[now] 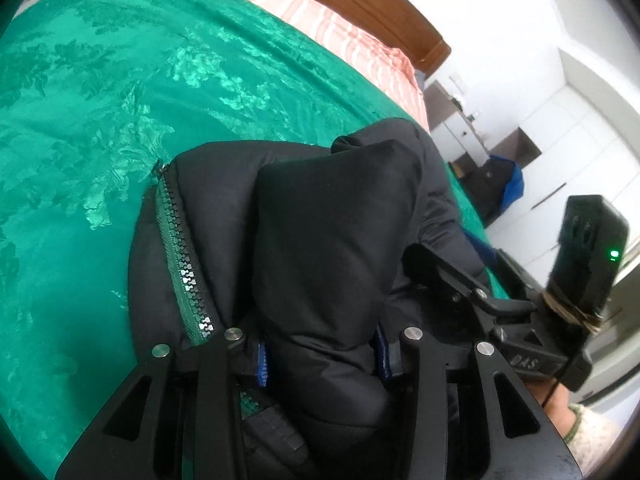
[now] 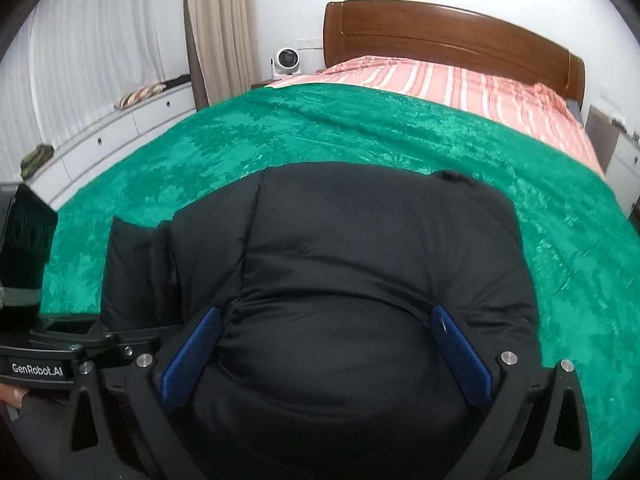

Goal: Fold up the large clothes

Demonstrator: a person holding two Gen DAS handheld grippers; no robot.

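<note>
A black puffer jacket [image 2: 360,264] with a green zipper [image 1: 182,256] lies bunched on the green bedspread [image 2: 360,132]. In the left wrist view my left gripper [image 1: 322,360] is shut on a thick fold of the jacket [image 1: 324,248], with blue pads [image 1: 262,364] pressed into it. In the right wrist view my right gripper [image 2: 326,354] straddles a puffy bulge of the jacket, its blue pads [image 2: 192,352] wide apart and touching the fabric on both sides. The right gripper also shows in the left wrist view [image 1: 520,320], close beside the jacket.
The bed has a pink striped sheet [image 2: 460,80] and a wooden headboard [image 2: 440,36] at the far end. White drawers [image 2: 120,128] and curtains line the left wall. A small white fan [image 2: 286,60] stands by the bed. A white cabinet [image 1: 560,128] stands to the right.
</note>
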